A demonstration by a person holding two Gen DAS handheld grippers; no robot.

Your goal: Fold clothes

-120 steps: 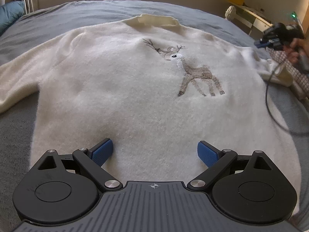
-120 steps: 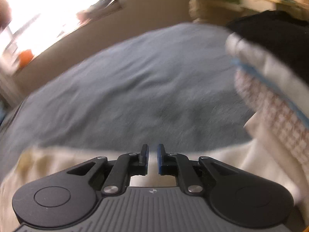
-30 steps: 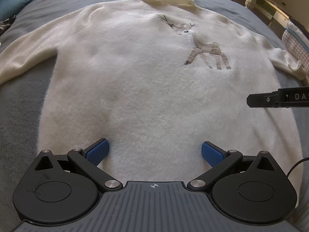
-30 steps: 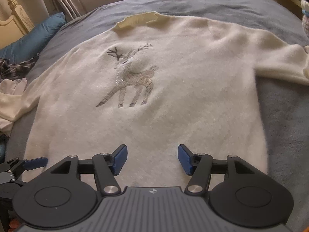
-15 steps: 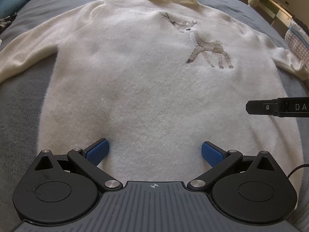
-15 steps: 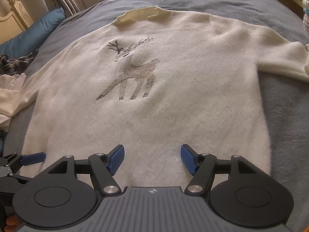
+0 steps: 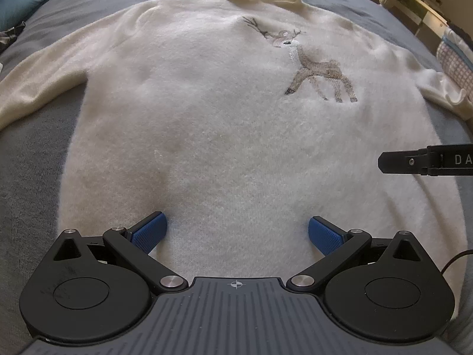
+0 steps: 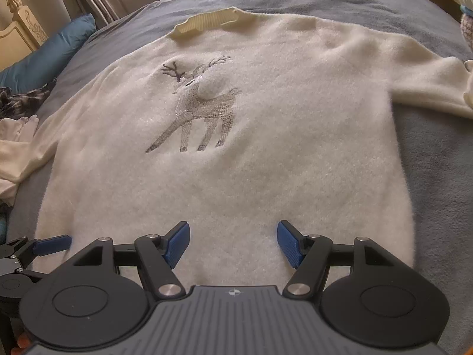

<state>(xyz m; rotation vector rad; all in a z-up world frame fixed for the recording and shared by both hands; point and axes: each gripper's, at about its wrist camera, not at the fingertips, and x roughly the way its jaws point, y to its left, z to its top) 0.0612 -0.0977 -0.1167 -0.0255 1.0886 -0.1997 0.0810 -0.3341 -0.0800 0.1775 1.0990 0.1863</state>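
Fuzzy cream sweater point(image 7: 212, 136) lies flat, face up, on the grey bed point(image 7: 35, 153). Both sleeves are unfolded. Left gripper point(image 7: 236, 232) and right gripper point(image 8: 233, 241) are spread, empty, over the hem. Risk: the pads pinch one layer only, or the knit drags and bunches.

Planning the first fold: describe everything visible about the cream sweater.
The cream sweater looks fuzzy and soft. It lies flat, front up, on the grey-blue bedspread, ribbed collar at the far end, hem nearest the cameras. An embroidered grey-brown deer sits on the chest. Both sleeves spread sideways. Both claws are open over the hem area; neither grips it.
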